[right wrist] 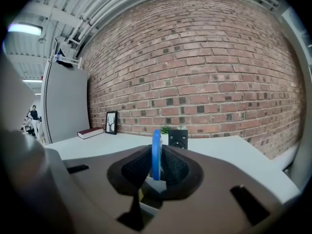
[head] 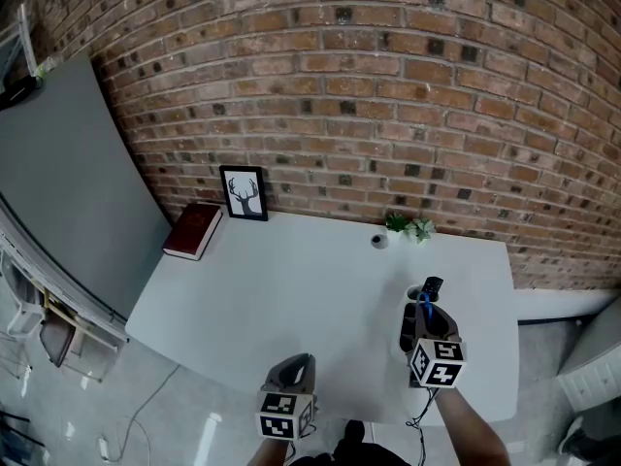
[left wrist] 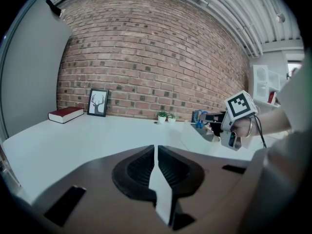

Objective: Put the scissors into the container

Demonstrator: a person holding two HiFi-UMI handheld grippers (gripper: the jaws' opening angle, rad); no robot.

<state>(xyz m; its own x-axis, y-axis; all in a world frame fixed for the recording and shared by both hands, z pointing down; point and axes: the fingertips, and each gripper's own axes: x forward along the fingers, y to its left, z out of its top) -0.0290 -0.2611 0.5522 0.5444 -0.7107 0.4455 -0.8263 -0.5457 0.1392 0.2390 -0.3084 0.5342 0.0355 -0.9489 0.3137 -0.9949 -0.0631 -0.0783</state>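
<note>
Closest in, the left gripper (head: 294,367) hangs over the near table edge at about 6 o'clock. Its jaws are drawn together to a hairline slit with nothing in them, and only the white table (head: 291,289) shows through.

The right gripper (head: 424,316) sits at 5 o'clock on the table and is clamped on the scissors (head: 425,307). In the right gripper view, the blue handle ring (right wrist: 156,152) stands edge-on and upright between the pads. The blades are hidden below the jaws, so I judge the scissors' long axis to run steeply down, though I can't see the tips.

The container (head: 413,297) lies directly under and just ahead of that gripper, toward 12 o'clock. A pale rim shows beneath the jaws, and a black remote control (right wrist: 178,139) stands just beyond the ring, seemingly in the same container. From the left gripper view, the scissors (left wrist: 200,118) sit above the pale container (left wrist: 195,136) at roughly 2 o'clock, well apart from the left gripper.

The right gripper therefore has the job. The move looks like a short drop straight down before letting go. The risk, to my eye, is the blades catching the remote or the rim.
</note>
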